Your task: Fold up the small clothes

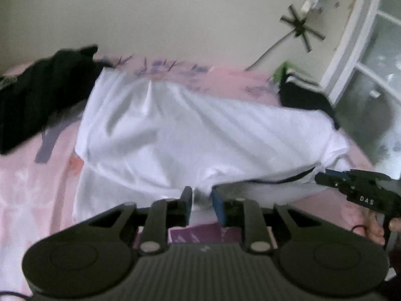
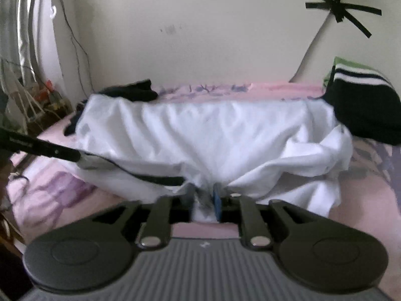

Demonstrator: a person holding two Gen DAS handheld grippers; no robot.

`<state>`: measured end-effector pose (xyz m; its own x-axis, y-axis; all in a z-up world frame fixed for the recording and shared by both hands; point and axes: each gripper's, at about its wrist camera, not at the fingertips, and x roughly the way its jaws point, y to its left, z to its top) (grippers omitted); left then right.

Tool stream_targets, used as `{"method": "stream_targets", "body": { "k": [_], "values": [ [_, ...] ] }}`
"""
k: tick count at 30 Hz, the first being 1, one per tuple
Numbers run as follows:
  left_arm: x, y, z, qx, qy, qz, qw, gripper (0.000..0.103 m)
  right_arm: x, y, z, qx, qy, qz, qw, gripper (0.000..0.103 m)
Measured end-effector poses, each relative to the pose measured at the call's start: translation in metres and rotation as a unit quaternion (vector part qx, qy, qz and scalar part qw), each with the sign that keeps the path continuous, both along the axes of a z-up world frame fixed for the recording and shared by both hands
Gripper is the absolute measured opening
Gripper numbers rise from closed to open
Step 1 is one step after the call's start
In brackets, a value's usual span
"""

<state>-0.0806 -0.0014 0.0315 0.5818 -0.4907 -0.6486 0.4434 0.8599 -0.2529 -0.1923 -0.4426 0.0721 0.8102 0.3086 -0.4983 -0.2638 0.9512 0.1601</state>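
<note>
A white garment (image 1: pixel 180 130) lies spread across a pink bed (image 1: pixel 22 190), with a dark trimmed edge along its near side. My left gripper (image 1: pixel 201 202) is shut on a bunch of the white cloth at the near edge. My right gripper (image 2: pixel 203 198) is shut on the near edge of the same white garment (image 2: pixel 213 135). The right gripper also shows at the right of the left wrist view (image 1: pixel 323 176), pinching the garment's edge. The left gripper shows at the left of the right wrist view (image 2: pixel 82 159), holding the cloth.
A black garment (image 1: pixel 42 95) lies at the back left of the bed. A dark folded garment with white stripes (image 2: pixel 368 105) sits at the back right. A pale wall (image 2: pixel 200 37) stands behind the bed, a window (image 1: pixel 376 75) at the right.
</note>
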Motion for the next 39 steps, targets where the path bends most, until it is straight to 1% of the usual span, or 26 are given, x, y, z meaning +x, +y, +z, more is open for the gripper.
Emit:
{"method": "stream_targets", "body": {
  "k": [1, 2, 3, 6, 8, 10, 11, 12, 13, 14, 15, 16, 17, 18, 20, 23, 24, 25, 26, 27, 29, 31, 34, 35, 37, 39],
  "values": [
    [-0.005, 0.006, 0.010, -0.002, -0.023, 0.002, 0.9997, 0.032, -0.001, -0.006, 0.009, 0.012, -0.018, 0.001, 1.000, 0.025],
    [-0.011, 0.012, 0.020, -0.004, -0.046, 0.009, 0.9989, 0.036, -0.005, -0.014, 0.017, 0.019, -0.038, -0.004, 0.999, 0.036],
    [-0.010, 0.018, 0.031, -0.010, -0.068, 0.021, 0.9974, 0.036, -0.003, -0.018, 0.026, 0.019, -0.056, -0.013, 0.998, 0.037],
    [0.010, 0.023, 0.052, -0.031, -0.091, 0.035, 0.9948, 0.034, 0.015, -0.025, 0.045, 0.006, -0.084, -0.055, 0.995, 0.038],
    [0.026, 0.015, 0.052, -0.034, -0.094, 0.033, 0.9945, 0.033, 0.032, -0.034, 0.039, 0.025, -0.067, -0.068, 0.995, 0.038],
    [0.053, 0.003, 0.039, -0.027, -0.069, 0.034, 0.9967, 0.028, 0.066, -0.042, 0.025, 0.049, -0.022, -0.079, 0.995, 0.036],
    [0.066, -0.005, 0.027, -0.016, -0.054, 0.033, 0.9979, 0.024, 0.087, -0.048, 0.016, 0.055, 0.013, -0.086, 0.995, 0.028],
    [0.079, -0.012, 0.013, 0.004, -0.040, 0.039, 0.9984, 0.023, 0.106, -0.055, 0.004, 0.054, 0.039, -0.097, 0.993, 0.016],
    [0.090, -0.016, -0.002, 0.026, -0.025, 0.054, 0.9979, 0.020, 0.125, -0.060, -0.005, 0.051, 0.048, -0.111, 0.991, 0.010],
    [0.104, -0.021, -0.017, 0.049, -0.014, 0.068, 0.9964, 0.009, 0.134, -0.067, -0.008, 0.049, 0.033, -0.119, 0.991, 0.006],
    [0.112, -0.020, -0.030, 0.053, -0.020, 0.083, 0.9950, 0.006, 0.142, -0.076, -0.008, 0.048, 0.034, -0.127, 0.990, 0.003],
    [0.112, -0.015, -0.034, 0.035, -0.032, 0.090, 0.9948, 0.006, 0.149, -0.079, -0.007, 0.064, 0.038, -0.138, 0.988, 0.003],
    [0.114, -0.013, -0.035, 0.024, -0.028, 0.096, 0.9947, 0.006, 0.154, -0.079, -0.008, 0.072, 0.042, -0.143, 0.986, 0.003],
    [0.114, -0.013, -0.034, 0.020, -0.021, 0.103, 0.9943, 0.006, 0.158, -0.077, -0.007, 0.062, 0.039, -0.142, 0.987, 0.003],
    [0.112, -0.017, -0.033, 0.031, -0.027, 0.104, 0.9937, 0.006, 0.151, -0.070, -0.008, 0.045, 0.032, -0.138, 0.989, 0.003],
    [0.107, -0.017, -0.030, 0.033, -0.023, 0.109, 0.9932, 0.006, 0.134, -0.081, -0.004, 0.075, 0.026, -0.142, 0.987, 0.005],
    [0.104, -0.013, -0.026, 0.022, -0.017, 0.113, 0.9932, 0.007, 0.126, -0.089, 0.002, 0.090, 0.022, -0.147, 0.985, 0.009],
    [0.098, -0.012, -0.019, 0.010, -0.016, 0.116, 0.9931, 0.013, 0.112, -0.087, 0.003, 0.095, 0.013, -0.150, 0.984, 0.012],
    [0.095, -0.007, -0.015, -0.004, -0.021, 0.116, 0.9930, 0.018, 0.100, -0.085, 0.002, 0.093, 0.000, -0.149, 0.984, 0.026],
    [0.089, -0.007, -0.009, -0.017, -0.032, 0.113, 0.9930, 0.019, 0.096, -0.083, 0.001, 0.083, -0.014, -0.147, 0.985, 0.035],
    [0.078, -0.012, -0.003, -0.025, -0.048, 0.103, 0.9932, 0.023, 0.081, -0.073, 0.003, 0.055, -0.035, -0.146, 0.987, 0.038],
    [0.076, -0.021, -0.002, -0.013, -0.057, 0.098, 0.9934, 0.027, 0.075, -0.067, 0.000, 0.041, -0.040, -0.145, 0.988, 0.038],
    [0.083, -0.038, -0.014, 0.047, -0.054, 0.120, 0.9901, 0.029, 0.082, -0.068, -0.015, 0.011, -0.003, -0.167, 0.986, 0.030],
    [0.088, -0.040, -0.021, 0.065, -0.043, 0.134, 0.9879, 0.028, 0.084, -0.074, -0.023, 0.012, 0.011, -0.177, 0.984, 0.024],
    [0.088, -0.037, -0.028, 0.058, -0.047, 0.141, 0.9872, 0.028, 0.076, -0.087, -0.027, 0.047, 0.014, -0.182, 0.982, 0.019],
    [0.086, -0.039, -0.030, 0.064, -0.056, 0.142, 0.9863, 0.029, 0.079, -0.095, -0.031, 0.063, 0.015, -0.187, 0.980, 0.017]
  ]
}}
